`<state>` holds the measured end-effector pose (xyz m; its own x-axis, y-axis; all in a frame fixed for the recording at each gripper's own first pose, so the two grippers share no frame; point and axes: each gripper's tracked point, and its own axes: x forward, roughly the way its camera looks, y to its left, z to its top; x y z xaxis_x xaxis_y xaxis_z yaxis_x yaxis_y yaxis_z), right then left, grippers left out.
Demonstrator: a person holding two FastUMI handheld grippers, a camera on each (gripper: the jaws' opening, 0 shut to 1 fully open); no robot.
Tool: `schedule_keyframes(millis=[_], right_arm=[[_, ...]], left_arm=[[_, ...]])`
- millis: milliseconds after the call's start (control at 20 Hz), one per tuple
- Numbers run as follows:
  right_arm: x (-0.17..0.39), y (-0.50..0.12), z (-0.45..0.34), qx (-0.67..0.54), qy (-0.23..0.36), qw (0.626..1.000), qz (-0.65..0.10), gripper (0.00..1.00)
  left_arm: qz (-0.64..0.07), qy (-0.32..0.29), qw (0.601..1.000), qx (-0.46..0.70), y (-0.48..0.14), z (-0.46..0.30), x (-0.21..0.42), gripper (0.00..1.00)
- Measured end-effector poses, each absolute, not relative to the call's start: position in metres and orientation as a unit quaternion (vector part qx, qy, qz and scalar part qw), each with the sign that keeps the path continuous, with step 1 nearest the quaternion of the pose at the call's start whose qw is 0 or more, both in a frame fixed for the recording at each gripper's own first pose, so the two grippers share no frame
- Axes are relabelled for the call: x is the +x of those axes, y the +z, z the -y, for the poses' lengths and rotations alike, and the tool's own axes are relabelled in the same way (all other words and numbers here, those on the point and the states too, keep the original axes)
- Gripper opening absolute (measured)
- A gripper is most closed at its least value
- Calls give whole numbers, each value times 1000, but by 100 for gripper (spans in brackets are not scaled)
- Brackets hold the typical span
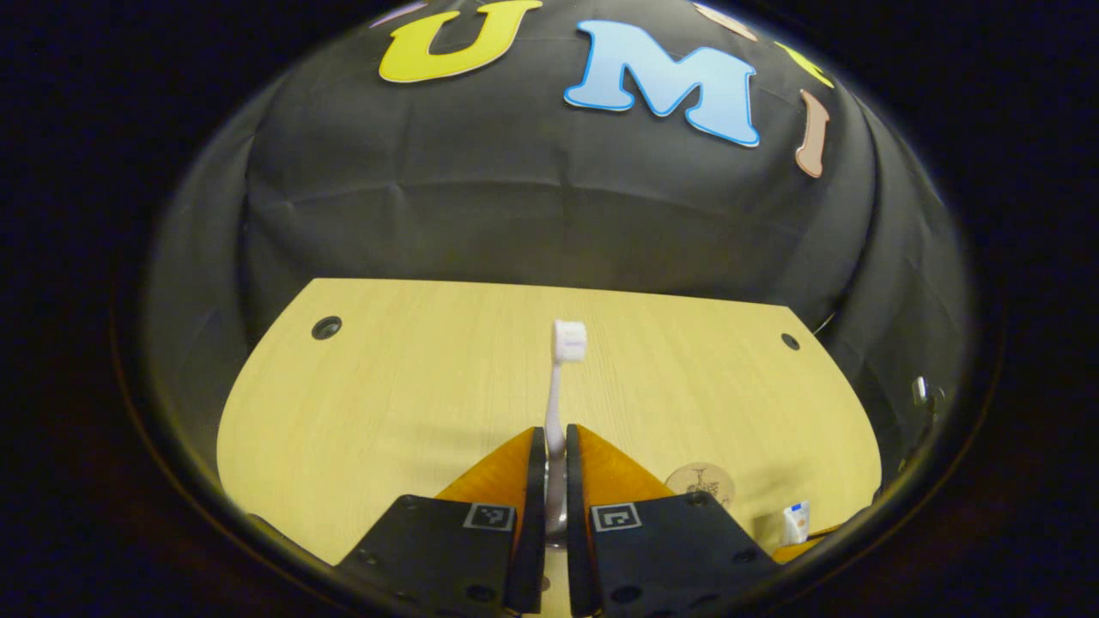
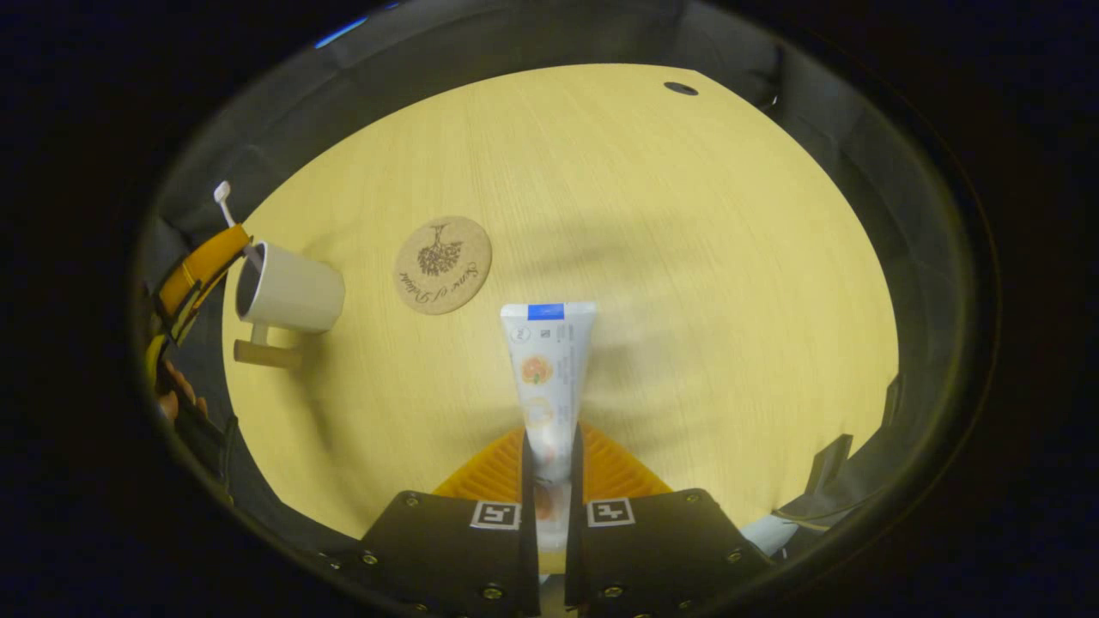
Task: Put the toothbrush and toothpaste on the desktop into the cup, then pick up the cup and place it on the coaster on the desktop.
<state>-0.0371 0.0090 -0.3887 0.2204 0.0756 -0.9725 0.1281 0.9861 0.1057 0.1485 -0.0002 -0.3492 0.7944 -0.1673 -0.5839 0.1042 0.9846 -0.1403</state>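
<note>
A white toothbrush (image 1: pixel 558 395) stands upright in my left gripper (image 1: pixel 555 439), which is shut on its handle, bristle head up. My right gripper (image 2: pixel 549 439) is shut on the lower end of a white toothpaste tube (image 2: pixel 547 365) that points forward above the desktop. In the right gripper view the white cup (image 2: pixel 290 296) stands at the left, handle toward me. The left gripper (image 2: pixel 199 268) hovers at its rim with the toothbrush (image 2: pixel 223 199) sticking up. The round cork coaster (image 2: pixel 442 264) lies right of the cup; it also appears at the lower right as the coaster (image 1: pixel 701 482) in the left gripper view.
The pale wooden desktop (image 2: pixel 670 257) has small dark holes (image 1: pixel 326 327) near its far corners. Black cloth walls surround it closely. A hand (image 2: pixel 176 390) holds the left gripper at the left edge. The tube's end (image 1: pixel 797 520) peeks in at the lower right.
</note>
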Motion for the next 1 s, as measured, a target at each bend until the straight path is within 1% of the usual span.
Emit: schedule_keyframes(millis=[50, 100, 150, 200, 300, 550, 600, 650, 750, 900, 950, 1000], right_arm=[[-37, -387, -9, 81, -15, 778, -623, 14], [-36, -384, -10, 81, -12, 780, -621, 14], [-35, -378, -12, 81, -8, 782, -618, 14], [-33, -375, -17, 82, -4, 784, -615, 14], [-25, -373, -26, 84, 3, 789, -608, 14], [-1, -355, -47, 96, 21, 803, -587, 14], [5, -351, -52, 100, 25, 806, -583, 14], [11, -346, -57, 103, 27, 809, -578, 14], [26, -336, -70, 114, 35, 814, -569, 14], [46, -323, -94, 127, 49, 822, -552, 14], [52, -318, -102, 130, 53, 825, -548, 14], [59, -314, -111, 134, 57, 827, -543, 13]], left_arm=[[-316, -70, 945, -53, -351, 0, 144, 19], [-317, -71, 944, -56, -349, 1, 141, 27], [-315, -67, 945, -56, -347, 0, 137, 29], [-315, -66, 945, -57, -346, -2, 132, 26], [-315, -68, 945, -65, -340, -2, 123, 25], [-301, -60, 949, -75, -320, -16, 100, 26], [-299, -57, 950, -76, -316, -21, 96, 28], [-298, -54, 950, -76, -314, -26, 91, 23], [-298, -49, 950, -76, -311, -37, 81, 28], [-297, -32, 951, -75, -306, -61, 65, 28], [-297, -27, 951, -77, -306, -68, 61, 23], [-297, -22, 951, -79, -304, -77, 56, 23]])
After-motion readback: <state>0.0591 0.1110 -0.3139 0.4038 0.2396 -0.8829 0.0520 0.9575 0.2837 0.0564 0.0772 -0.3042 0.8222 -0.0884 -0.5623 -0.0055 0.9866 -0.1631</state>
